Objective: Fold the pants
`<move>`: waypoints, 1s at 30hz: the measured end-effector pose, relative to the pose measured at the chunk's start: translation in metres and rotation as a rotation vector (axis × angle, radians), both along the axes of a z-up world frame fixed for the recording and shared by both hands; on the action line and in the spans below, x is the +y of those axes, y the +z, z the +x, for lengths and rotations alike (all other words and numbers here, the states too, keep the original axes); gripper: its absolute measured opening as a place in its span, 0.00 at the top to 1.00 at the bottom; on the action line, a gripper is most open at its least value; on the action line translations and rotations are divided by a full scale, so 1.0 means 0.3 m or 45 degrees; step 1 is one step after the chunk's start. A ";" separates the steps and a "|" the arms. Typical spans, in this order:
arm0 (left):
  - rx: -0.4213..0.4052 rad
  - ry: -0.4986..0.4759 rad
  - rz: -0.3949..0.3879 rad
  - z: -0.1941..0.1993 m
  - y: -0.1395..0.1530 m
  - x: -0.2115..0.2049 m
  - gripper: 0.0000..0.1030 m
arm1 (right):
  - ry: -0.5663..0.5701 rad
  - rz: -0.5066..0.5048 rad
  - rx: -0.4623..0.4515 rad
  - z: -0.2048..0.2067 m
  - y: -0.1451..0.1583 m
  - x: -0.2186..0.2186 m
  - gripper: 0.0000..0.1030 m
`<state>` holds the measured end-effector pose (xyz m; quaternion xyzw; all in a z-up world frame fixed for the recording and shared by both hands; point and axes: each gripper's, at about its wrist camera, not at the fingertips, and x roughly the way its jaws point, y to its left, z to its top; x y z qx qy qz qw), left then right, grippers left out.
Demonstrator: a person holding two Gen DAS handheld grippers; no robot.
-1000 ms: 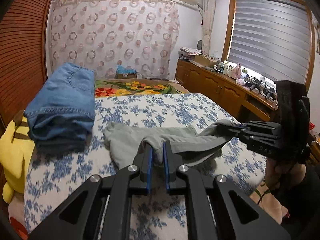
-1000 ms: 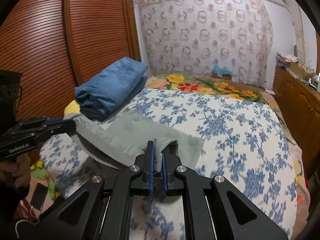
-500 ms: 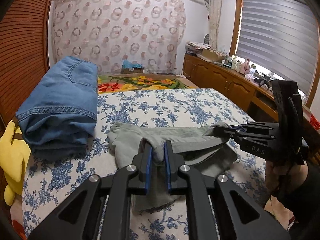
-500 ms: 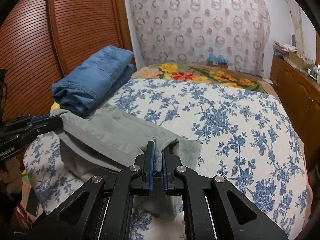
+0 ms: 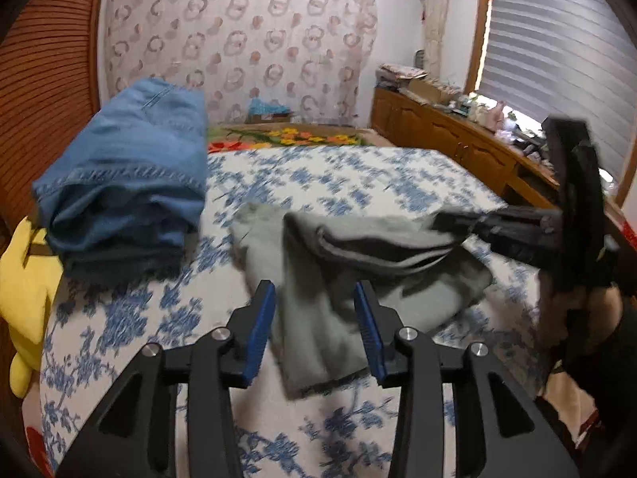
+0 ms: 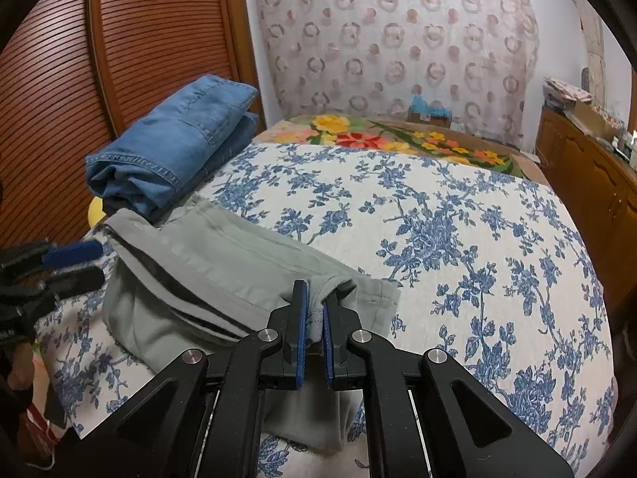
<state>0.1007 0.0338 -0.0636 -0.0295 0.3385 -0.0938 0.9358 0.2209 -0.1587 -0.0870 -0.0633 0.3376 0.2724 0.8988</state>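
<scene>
The soft, limp grey-green cotton pants (image 6: pixel 223 263) beside the folded blue jeans (image 6: pixel 175 147) are pinched by the right gripper (image 6: pixel 312 318) — best taken at seams — while the left gripper (image 5: pixel 314 318) is spread wide, empty.

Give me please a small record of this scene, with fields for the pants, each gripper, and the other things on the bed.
pants: grey-green pants, partly folded on the floral bedspread
left gripper: left gripper open, pants between its fingers
right gripper: right gripper shut on a pants edge
other things: folded jeans beside the pants; yellow plush toy at the bed edge
</scene>
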 end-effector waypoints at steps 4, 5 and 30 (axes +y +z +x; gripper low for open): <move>0.051 0.002 -0.036 0.006 -0.048 0.019 0.62 | -0.002 0.007 -0.008 0.003 0.021 0.000 0.91; 0.064 0.004 -0.038 0.011 -0.057 0.022 0.62 | -0.006 0.005 -0.011 0.001 0.025 -0.001 0.87; 0.139 0.028 0.013 0.048 -0.118 0.016 0.62 | 0.092 -0.124 0.098 0.095 -0.020 -0.008 0.73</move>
